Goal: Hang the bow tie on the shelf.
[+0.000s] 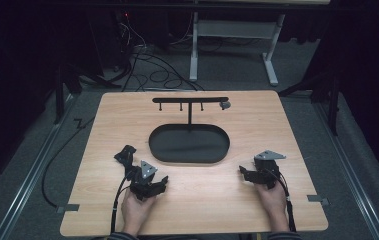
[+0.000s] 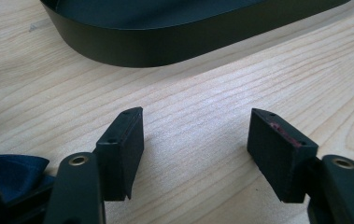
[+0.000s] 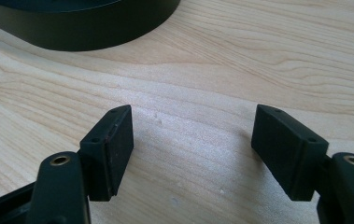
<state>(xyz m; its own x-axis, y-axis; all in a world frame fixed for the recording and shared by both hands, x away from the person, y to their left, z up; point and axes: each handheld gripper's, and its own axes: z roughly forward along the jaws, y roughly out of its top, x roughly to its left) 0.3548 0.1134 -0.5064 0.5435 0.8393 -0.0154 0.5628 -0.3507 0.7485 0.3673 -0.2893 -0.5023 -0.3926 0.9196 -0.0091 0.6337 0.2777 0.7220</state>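
Both grippers sit low on the wooden table [image 1: 197, 200], one in each of the person's hands, and neither holds anything. The left gripper [image 2: 195, 154] has its jaws spread wide, with bare wood grain between the pads and nothing touching either one. Ahead of those jaws and a little to their left, the black oval tray [image 2: 165, 44] shows its dark curved wall, near but clearly apart from the fingertips. Down at the outer side of the left-hand jaw, in the left gripper view, a scrap of dark blue cloth [image 2: 6, 170] lies beside the gripper's body; I cannot tell what it belongs to. The right gripper [image 3: 193, 149] is just the same: jaws standing well apart, only table between them, resting close over the wood. Its tray wall lies ahead and off toward the left-hand jaw's side, again apart from the pads. From the high view, the tray lies between the two grippers and a bit beyond them, the left gripper pointing toward its near left end and the right gripper toward its near right end. A thin black post rises from the tray's far side and carries a crossbar [image 1: 190, 100] with small pegs hanging under it, well beyond both sets of jaws.
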